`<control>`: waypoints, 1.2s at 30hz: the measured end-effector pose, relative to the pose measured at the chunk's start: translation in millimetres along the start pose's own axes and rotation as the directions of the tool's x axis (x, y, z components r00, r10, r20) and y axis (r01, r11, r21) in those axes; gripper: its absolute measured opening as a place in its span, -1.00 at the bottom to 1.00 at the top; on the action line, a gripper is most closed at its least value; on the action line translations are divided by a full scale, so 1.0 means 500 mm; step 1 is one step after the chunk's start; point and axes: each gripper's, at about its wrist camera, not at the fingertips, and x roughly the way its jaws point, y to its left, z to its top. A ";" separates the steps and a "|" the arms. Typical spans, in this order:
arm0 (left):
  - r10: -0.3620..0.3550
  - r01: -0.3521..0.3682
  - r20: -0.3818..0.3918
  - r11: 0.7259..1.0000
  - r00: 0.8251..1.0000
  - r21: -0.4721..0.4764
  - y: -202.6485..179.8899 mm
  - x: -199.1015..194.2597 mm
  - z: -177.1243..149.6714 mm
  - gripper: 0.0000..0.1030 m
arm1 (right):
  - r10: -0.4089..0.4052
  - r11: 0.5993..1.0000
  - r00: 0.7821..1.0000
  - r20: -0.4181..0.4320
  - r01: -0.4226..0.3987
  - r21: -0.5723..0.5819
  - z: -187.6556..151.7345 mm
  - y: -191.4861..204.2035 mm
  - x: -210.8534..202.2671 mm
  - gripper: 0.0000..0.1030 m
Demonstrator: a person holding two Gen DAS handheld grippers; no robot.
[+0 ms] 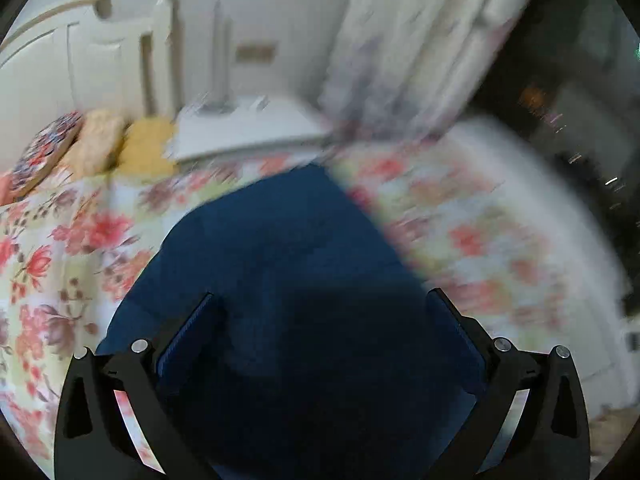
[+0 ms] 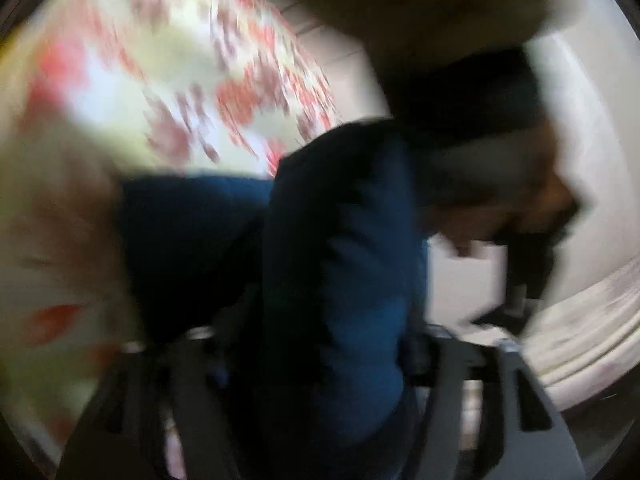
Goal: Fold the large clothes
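Blue garment (image 1: 280, 264), soft, bunched, over floral bedspread (image 1: 68, 248)

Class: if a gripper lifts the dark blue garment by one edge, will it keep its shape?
Probably not: the blue garment lies soft on the floral bedspread and bunches into folds in the right wrist view, so it would likely droop. It looks unbreakable.

The left wrist view looks forward along the left hand-held gripper (image 1: 320, 308), low over the bed (image 1: 72, 248) and facing its white headboard (image 1: 80, 52), with the navy garment (image 1: 280, 248) close under the lens. The right wrist view rides the right hand-held gripper (image 2: 316, 344) nearer to the bed (image 2: 168, 80), tilted and heavily blurred, with the garment (image 2: 348, 248) filling its centre. Both views share the garment and the floral bed cover.
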 end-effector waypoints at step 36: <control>0.478 -0.481 0.208 0.876 0.853 -0.037 0.070 -0.010 -0.104 0.91 | 0.287 0.869 0.957 0.039 -0.278 0.410 -0.016 -0.041 0.070 0.20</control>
